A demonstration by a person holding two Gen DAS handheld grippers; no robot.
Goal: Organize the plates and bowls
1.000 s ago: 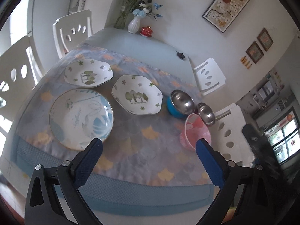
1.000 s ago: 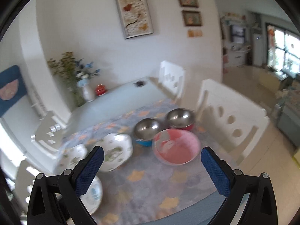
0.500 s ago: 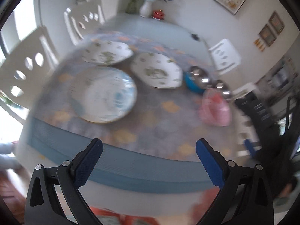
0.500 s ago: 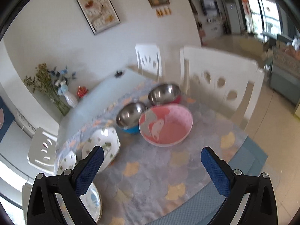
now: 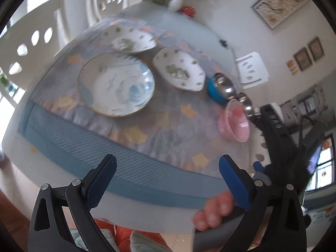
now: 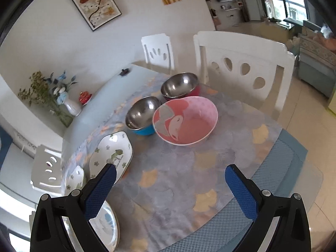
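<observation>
Pink bowl [image 6: 185,121] beyond right gripper's [image 6: 170,185] spread jaws

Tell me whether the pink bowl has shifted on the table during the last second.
No. The pink bowl sits just in front of the two steel bowls, as it did earlier; only the cameras have moved.

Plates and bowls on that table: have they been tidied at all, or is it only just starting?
Only just starting. Nothing looks stacked: the round plate and two leaf plates lie separately, and the pink bowl, blue bowl and red bowl sit side by side. Both tongs, left and right, are open and empty above the table. All the gathering is left.
</observation>
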